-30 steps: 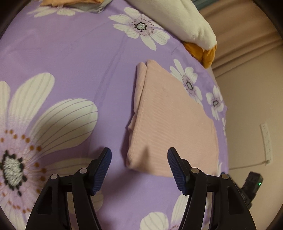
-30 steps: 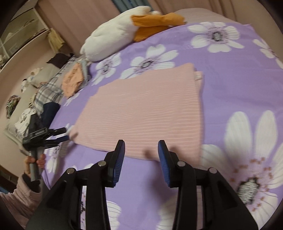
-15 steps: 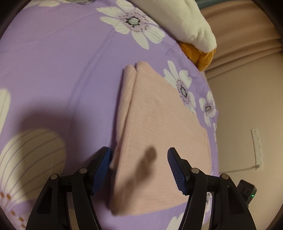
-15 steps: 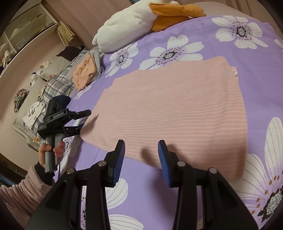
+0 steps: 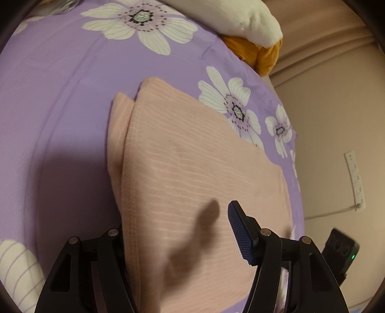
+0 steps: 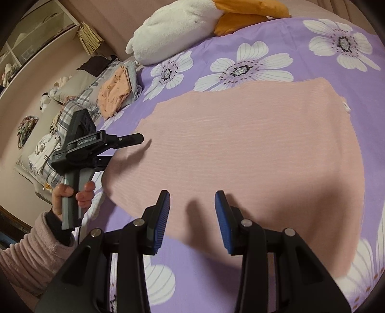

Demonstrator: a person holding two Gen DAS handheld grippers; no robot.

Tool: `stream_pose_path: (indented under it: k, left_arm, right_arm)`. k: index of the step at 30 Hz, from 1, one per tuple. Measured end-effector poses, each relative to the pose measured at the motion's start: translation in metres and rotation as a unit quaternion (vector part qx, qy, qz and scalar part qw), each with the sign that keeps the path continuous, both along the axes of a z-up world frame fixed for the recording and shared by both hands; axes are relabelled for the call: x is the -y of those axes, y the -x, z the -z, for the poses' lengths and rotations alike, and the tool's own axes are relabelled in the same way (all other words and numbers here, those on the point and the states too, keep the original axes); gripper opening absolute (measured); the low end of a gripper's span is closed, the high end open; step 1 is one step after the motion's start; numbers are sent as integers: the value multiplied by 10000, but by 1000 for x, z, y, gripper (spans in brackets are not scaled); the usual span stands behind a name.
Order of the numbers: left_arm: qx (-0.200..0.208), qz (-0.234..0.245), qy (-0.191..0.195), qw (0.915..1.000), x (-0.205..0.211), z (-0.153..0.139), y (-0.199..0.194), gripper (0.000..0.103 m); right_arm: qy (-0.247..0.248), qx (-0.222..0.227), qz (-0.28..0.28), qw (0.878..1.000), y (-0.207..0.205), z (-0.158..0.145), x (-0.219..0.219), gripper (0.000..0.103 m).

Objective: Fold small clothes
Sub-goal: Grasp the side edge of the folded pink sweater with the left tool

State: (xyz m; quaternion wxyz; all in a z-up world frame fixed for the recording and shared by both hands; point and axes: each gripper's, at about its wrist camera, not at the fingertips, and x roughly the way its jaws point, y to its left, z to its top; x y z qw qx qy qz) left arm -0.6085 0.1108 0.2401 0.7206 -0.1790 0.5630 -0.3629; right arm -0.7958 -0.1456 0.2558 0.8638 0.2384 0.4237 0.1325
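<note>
Pink ribbed garment lying flat and folded on the bed, on the purple flowered sheet. Long axis running across the right wrist view, from the left gripper side toward the small white label at the opposite short end. In the left wrist view, long axis running away from the camera toward the stuffed toy; two layers visible at the far end, lower layer protruding along the left side.

Left gripper: jaws apart, straddling the near short edge of the garment. Near fabric covering the left finger; right finger pad above the cloth. Contact between pad and fabric not determinable.

Right gripper: jaws apart, positioned over the near long edge of the garment, nothing between them.

Stack of folded clothes near the bed's far left corner, well apart from the garment.
</note>
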Motion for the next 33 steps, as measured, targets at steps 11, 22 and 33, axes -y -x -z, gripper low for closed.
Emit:
stream_pose_path:
  k: [11, 22, 33]
  left_arm:
    - [357, 3, -469, 9983, -6, -8, 6, 23]
    - [732, 118, -621, 9953, -2, -28, 14, 19]
    - [1041, 130, -884, 9905, 4, -41, 23, 19]
  right_arm:
    - [596, -23, 148, 9981, -105, -4, -17, 20]
    - [1147, -597, 306, 9911, -156, 11, -30, 10]
    - [1139, -421, -225, 9923, -76, -1, -54, 11]
